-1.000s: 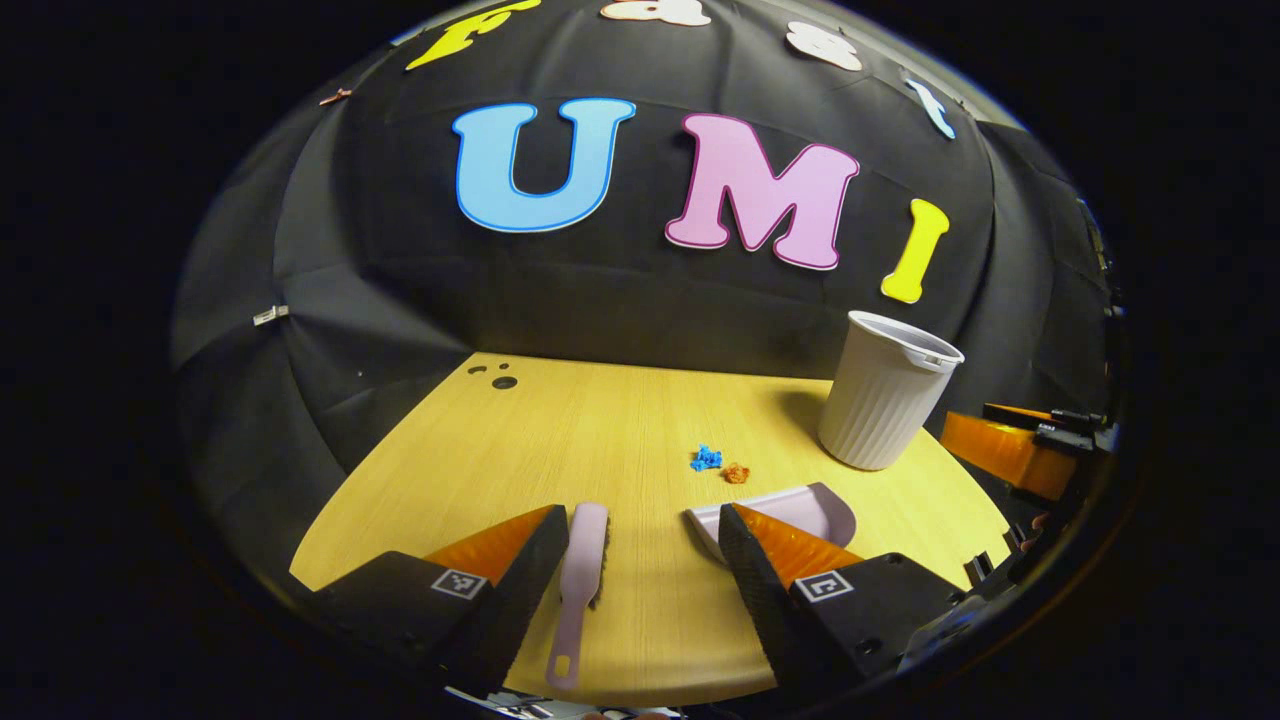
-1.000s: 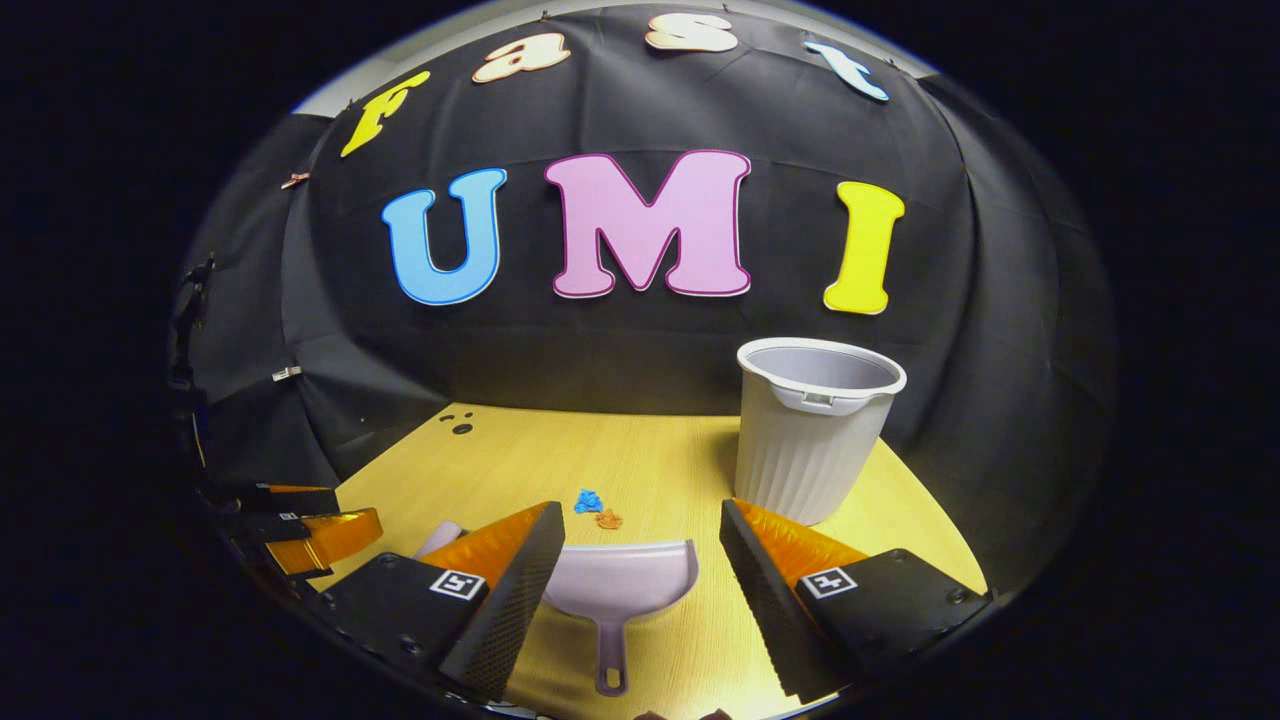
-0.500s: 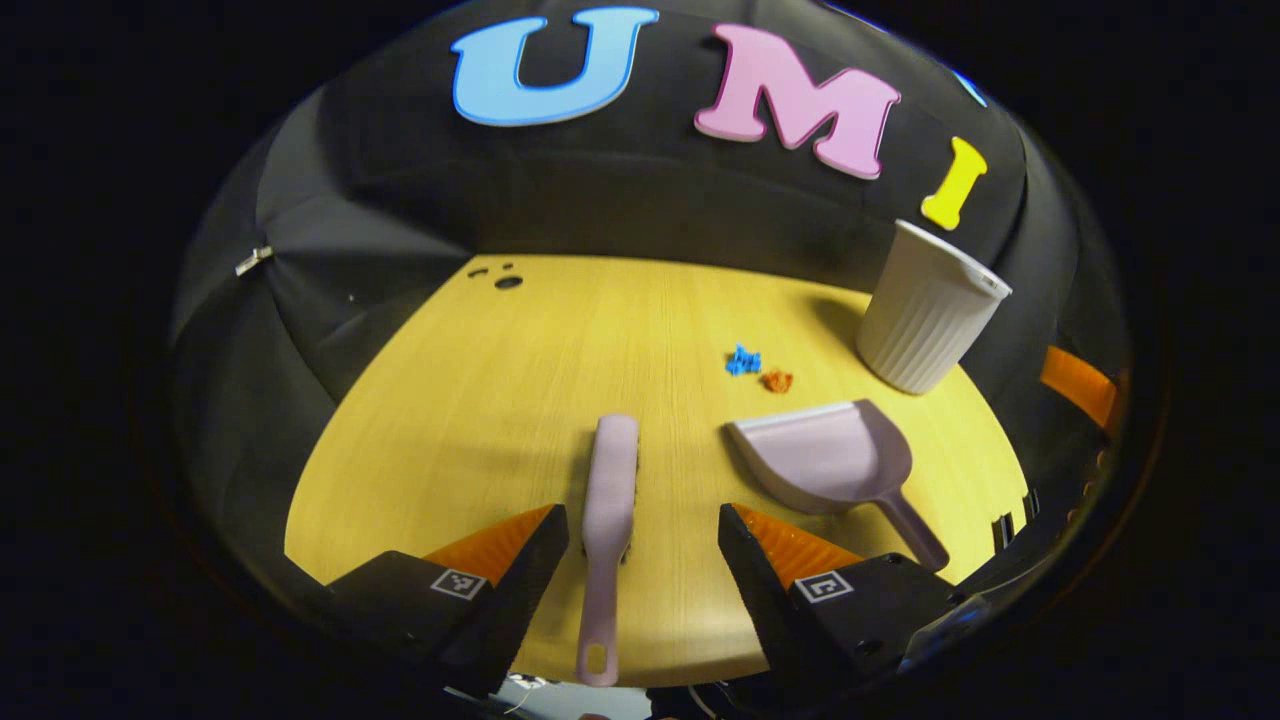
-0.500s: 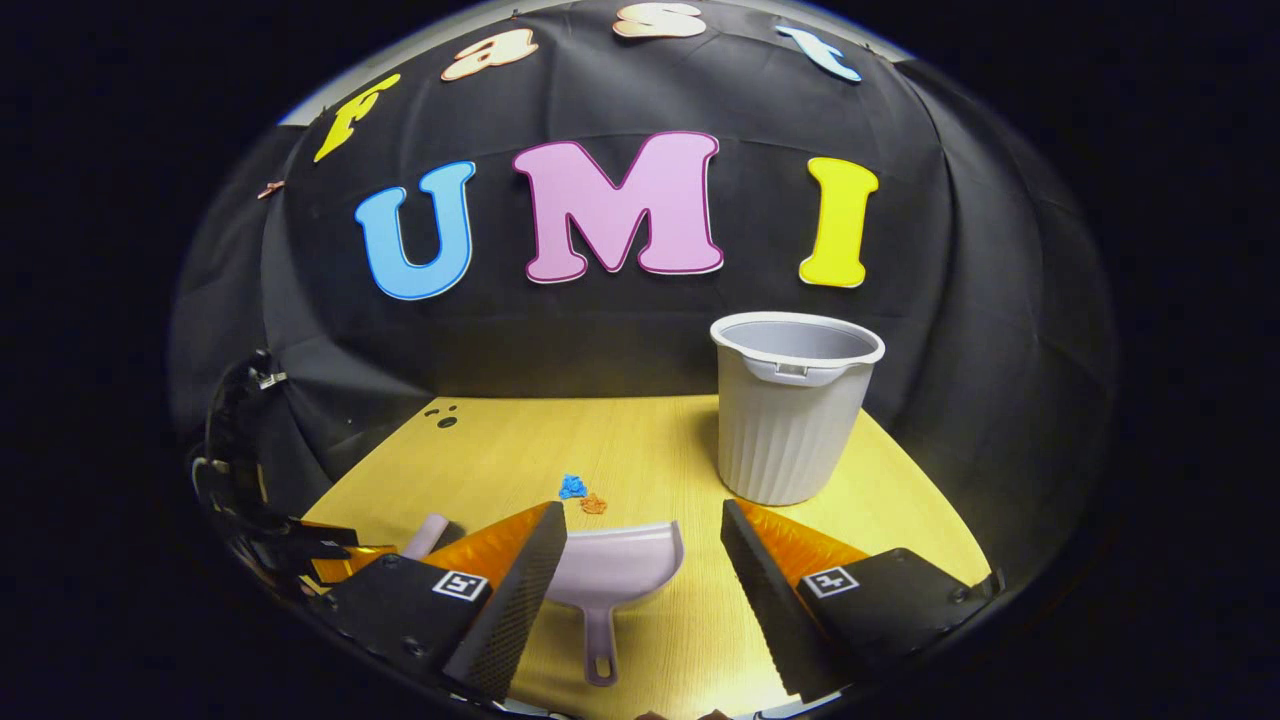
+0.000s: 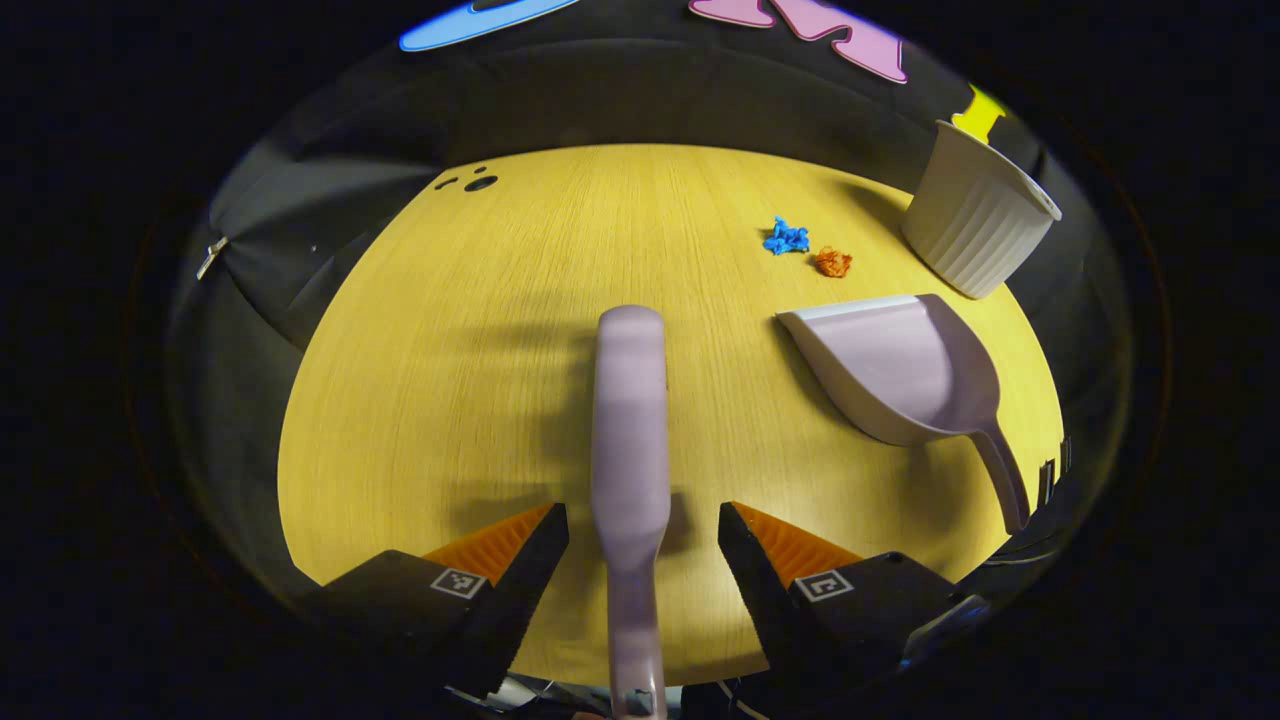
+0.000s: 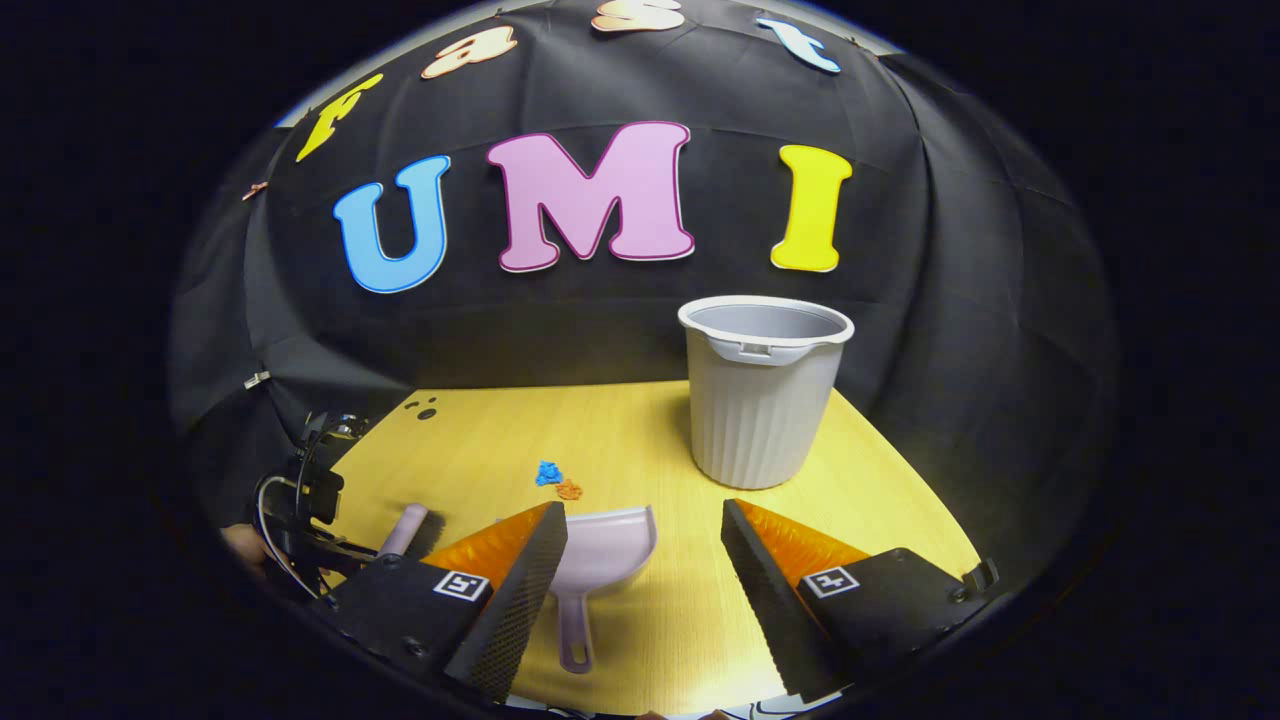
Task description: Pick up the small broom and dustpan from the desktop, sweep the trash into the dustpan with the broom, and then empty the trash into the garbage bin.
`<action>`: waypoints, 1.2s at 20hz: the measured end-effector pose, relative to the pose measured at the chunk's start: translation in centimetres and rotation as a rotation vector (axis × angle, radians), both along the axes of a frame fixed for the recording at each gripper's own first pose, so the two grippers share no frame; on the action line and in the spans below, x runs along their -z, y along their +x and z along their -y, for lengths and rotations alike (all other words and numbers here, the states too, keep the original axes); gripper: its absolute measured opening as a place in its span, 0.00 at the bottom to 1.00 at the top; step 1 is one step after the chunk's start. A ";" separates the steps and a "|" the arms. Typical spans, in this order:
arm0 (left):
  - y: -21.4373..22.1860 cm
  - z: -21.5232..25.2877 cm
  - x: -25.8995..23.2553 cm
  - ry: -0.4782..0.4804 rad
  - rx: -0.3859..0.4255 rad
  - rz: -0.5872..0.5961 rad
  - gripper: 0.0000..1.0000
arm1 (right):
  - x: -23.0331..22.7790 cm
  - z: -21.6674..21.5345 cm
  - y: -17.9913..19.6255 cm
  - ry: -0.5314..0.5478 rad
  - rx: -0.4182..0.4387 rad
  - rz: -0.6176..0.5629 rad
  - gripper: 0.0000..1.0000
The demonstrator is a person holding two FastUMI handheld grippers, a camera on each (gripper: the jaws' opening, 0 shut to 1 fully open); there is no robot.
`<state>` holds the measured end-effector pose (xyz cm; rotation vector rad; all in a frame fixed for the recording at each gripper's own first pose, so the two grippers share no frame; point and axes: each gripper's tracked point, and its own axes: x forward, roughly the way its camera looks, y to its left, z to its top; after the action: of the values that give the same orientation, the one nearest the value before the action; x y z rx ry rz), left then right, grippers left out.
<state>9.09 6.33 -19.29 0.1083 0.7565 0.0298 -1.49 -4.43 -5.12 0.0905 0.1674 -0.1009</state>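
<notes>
From my left tongs, spread wide, I saw the broom lying on the counter between the fingers, touching neither, its handle end cut off. The dustpan lay empty beside it, two scraps beyond. My right tongs gaped over the dustpan's handle. The bin stood upright; I couldn't see its bottom.
</notes>
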 end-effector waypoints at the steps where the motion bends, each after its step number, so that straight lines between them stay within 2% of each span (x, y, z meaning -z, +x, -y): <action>1: 0.1 -0.2 0.6 -0.007 -0.008 -0.022 0.96 | 0.2 0.4 0.0 -0.001 0.009 -0.007 0.97; 4: 0.3 -0.2 2.0 -0.031 -0.024 -0.071 0.92 | 0.8 0.7 -0.1 0.011 0.019 -0.028 0.97; 6: 0.5 -0.6 1.8 -0.003 -0.016 -0.056 0.85 | 1.2 0.6 -0.2 0.015 0.014 -0.043 0.97; 9: 0.7 -0.8 2.3 0.031 -0.012 -0.049 0.80 | 1.8 -0.1 -0.1 0.012 -0.006 -0.066 0.97; 11: 0.8 -0.6 2.2 0.029 -0.028 -0.039 0.62 | 2.1 -0.7 0.1 0.008 -0.027 -0.082 0.97; 12: 0.9 -0.5 2.1 0.023 -0.041 -0.031 0.45 | 2.3 -0.9 0.1 0.001 -0.036 -0.092 0.98; 16: 1.0 -0.6 2.1 0.006 -0.058 0.007 0.35 | 3.8 -2.1 0.4 -0.022 -0.083 -0.151 0.98; 18: 1.0 -0.7 1.9 -0.028 -0.063 0.053 0.27 | 5.0 -2.7 1.0 -0.005 -0.120 -0.196 0.98; 24: -1.0 -1.0 0.9 -0.087 -0.079 0.130 0.25 | 8.4 -5.5 2.5 0.059 -0.208 -0.331 0.99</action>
<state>8.09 7.31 -20.14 -0.0065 0.6305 0.0785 1.01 1.08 -13.55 0.1146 0.5088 0.0981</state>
